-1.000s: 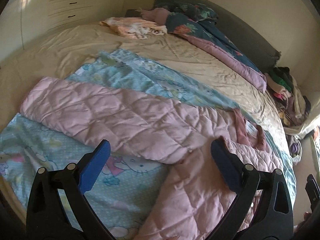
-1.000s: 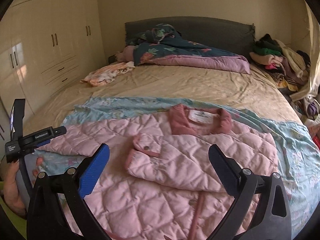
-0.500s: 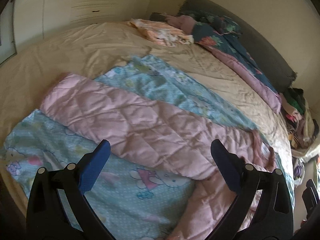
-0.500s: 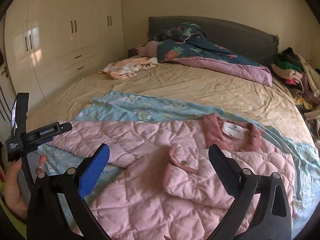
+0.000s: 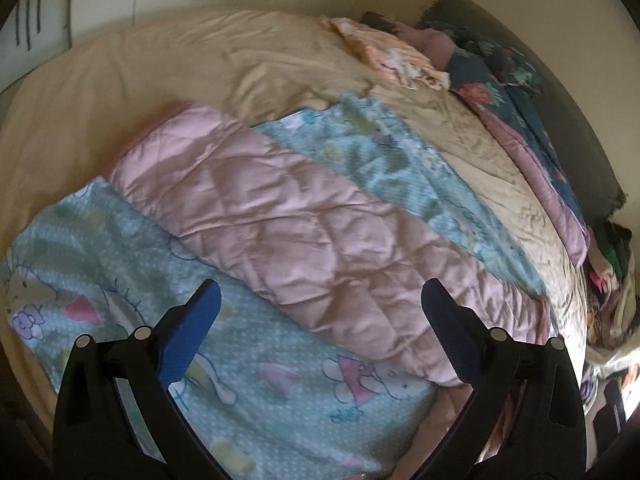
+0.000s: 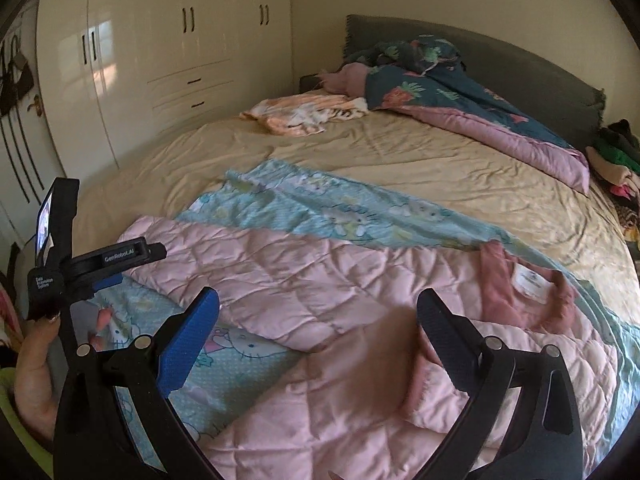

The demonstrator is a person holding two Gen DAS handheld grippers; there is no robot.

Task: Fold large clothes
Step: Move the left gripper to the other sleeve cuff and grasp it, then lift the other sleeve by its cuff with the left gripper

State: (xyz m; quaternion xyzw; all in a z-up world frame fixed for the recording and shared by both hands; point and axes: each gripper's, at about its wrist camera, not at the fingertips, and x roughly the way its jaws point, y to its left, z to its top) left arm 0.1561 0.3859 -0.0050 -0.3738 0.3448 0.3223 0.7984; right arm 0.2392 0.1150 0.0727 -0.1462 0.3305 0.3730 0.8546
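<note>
A pink quilted jacket lies flat on a light blue cartoon-print sheet on the bed. Its left sleeve stretches out across the sheet toward the bed's left side. Its right sleeve is folded over the chest, and the darker pink collar with a white label points to the right. My left gripper is open and empty, hovering over the outstretched sleeve and the sheet. It also shows in the right wrist view, held in a hand. My right gripper is open and empty above the jacket's body.
The bed has a beige cover. A dark floral quilt lies along the grey headboard, with a peach cloth beside it. A pile of clothes sits at the right. White wardrobes stand left of the bed.
Both grippers have swung to the left. The left gripper now faces the sleeve's cuff end; the right gripper's view has shifted from the collar toward the sleeve. Both stay open.
</note>
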